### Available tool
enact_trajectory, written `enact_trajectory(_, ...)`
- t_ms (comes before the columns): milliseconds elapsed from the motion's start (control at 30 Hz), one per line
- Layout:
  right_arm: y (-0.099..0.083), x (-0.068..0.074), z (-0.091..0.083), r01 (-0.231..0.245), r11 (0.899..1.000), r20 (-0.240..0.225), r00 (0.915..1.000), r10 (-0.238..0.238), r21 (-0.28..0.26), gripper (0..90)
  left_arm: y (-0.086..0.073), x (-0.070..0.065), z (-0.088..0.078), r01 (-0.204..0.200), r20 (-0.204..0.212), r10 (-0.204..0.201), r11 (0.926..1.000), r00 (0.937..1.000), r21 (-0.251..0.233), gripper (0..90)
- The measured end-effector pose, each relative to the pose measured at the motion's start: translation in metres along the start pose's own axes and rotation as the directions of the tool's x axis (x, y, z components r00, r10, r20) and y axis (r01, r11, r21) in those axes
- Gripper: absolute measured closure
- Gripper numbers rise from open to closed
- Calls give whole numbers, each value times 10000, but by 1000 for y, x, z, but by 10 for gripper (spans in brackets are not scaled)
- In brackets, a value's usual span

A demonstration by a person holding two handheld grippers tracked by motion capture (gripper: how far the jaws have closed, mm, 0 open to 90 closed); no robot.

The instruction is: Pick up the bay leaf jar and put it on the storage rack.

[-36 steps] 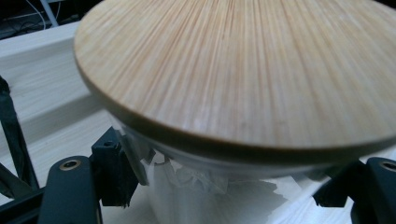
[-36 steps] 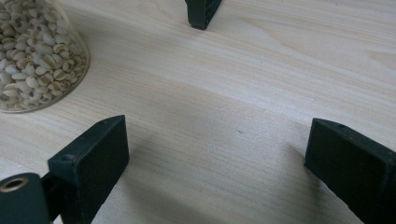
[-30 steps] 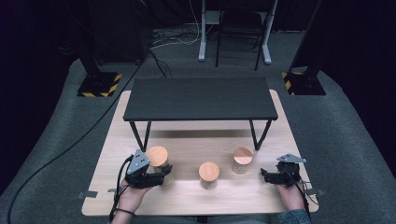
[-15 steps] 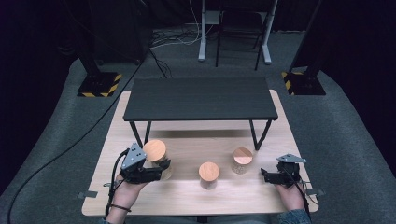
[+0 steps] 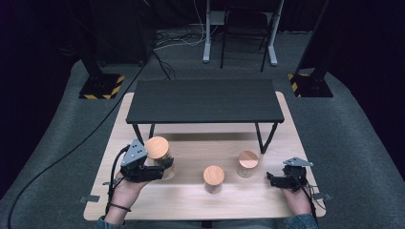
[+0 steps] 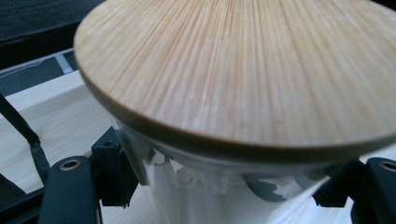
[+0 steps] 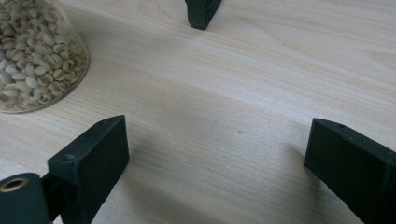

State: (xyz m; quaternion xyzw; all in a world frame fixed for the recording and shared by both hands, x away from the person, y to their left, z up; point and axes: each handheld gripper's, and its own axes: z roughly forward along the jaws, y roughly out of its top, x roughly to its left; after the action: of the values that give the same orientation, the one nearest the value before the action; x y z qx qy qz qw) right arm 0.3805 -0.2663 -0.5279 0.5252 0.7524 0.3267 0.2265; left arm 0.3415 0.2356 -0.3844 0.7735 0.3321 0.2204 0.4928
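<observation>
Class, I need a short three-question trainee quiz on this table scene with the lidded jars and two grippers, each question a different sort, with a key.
1. True or false: the left gripper is shut on the jar with wooden lid.
2. How many lidded jars stand on the table?
3. The right gripper is: A) shut on a jar, B) open with nothing between its jaws, C) resting on the black bench.

Key: 1 true; 2 three; 3 B.

Black fingers point(image 7: 93, 163), grey three-cornered plates, trailing black cables, dark wristband
</observation>
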Motion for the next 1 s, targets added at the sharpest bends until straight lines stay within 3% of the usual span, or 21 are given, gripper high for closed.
enact_trajectory(800,0,0,0,13,10000,-7,10000,-13,2,53,43,3,-9,-480,-261,476,9987,9985,-152,250)
enact_trajectory(1000,0,0,0,15,10000,-7,10000,-15,1,53,53,7,-10,-395,-159,392,9990,9991,-188,250)
